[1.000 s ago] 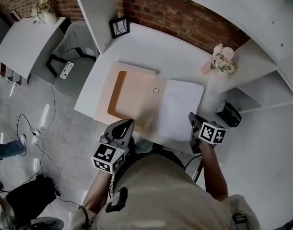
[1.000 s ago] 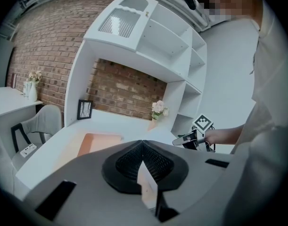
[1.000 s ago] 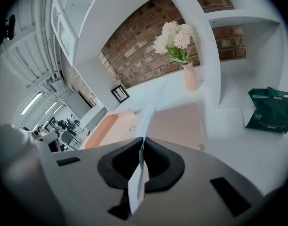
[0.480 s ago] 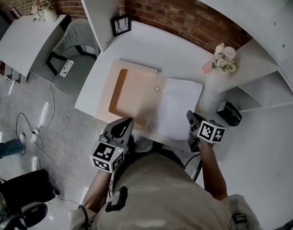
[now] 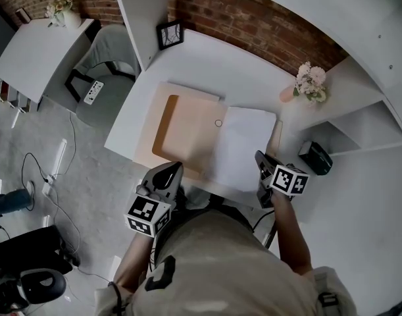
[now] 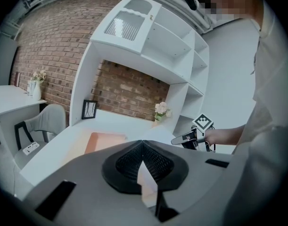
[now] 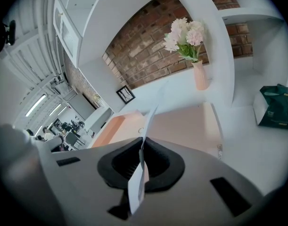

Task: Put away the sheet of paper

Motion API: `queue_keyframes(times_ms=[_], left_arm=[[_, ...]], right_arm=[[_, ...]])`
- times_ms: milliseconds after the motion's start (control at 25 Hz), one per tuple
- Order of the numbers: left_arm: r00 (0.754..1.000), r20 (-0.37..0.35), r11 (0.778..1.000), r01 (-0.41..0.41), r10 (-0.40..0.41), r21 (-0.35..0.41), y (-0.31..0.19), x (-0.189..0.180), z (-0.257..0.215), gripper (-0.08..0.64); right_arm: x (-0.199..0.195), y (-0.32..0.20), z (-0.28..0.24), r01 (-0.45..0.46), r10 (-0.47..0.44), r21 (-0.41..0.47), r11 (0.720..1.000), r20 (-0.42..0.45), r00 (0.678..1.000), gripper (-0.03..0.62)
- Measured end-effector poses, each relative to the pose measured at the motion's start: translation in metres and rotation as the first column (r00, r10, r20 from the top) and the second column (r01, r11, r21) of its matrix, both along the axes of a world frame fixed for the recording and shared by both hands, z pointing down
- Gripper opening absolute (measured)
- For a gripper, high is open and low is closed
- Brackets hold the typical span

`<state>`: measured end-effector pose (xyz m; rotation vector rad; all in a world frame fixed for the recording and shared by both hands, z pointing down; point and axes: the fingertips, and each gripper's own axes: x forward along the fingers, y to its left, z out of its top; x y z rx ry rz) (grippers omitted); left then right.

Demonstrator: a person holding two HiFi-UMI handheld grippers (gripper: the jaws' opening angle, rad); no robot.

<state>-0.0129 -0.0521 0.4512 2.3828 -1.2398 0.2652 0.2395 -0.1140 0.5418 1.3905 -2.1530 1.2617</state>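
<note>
Mostly flat, sheet of paper point(image 5: 243, 147) lies over right half of open peach folder point(image 5: 187, 127) on white counter point(image 5: 207, 64). Right tool point(image 7: 143, 145) clamped on sheet's near right edge, paper running between jaws. Left tool point(image 6: 142, 147) closed too, pinching pale thin edge at folder's near rim. Beyond: flower vase point(image 5: 309, 81), framed picture point(image 5: 170, 35). Green box point(image 5: 316, 157) at right, print unreadable.

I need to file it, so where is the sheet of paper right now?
In the head view the sheet of paper sits over the right half of the peach folder, its near right corner pinched in the right tongs.
</note>
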Motion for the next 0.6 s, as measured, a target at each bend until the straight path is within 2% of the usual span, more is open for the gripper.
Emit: queue_keyframes(times_ms=[600], left_arm=[[0.999,-0.038,1.000,-0.001,0.002,0.012,0.000,-0.032,0.004,0.017]], right_arm=[[-0.023,-0.001,-0.004,-0.023,0.023,0.009,1.000,-0.017,1.000,0.028]])
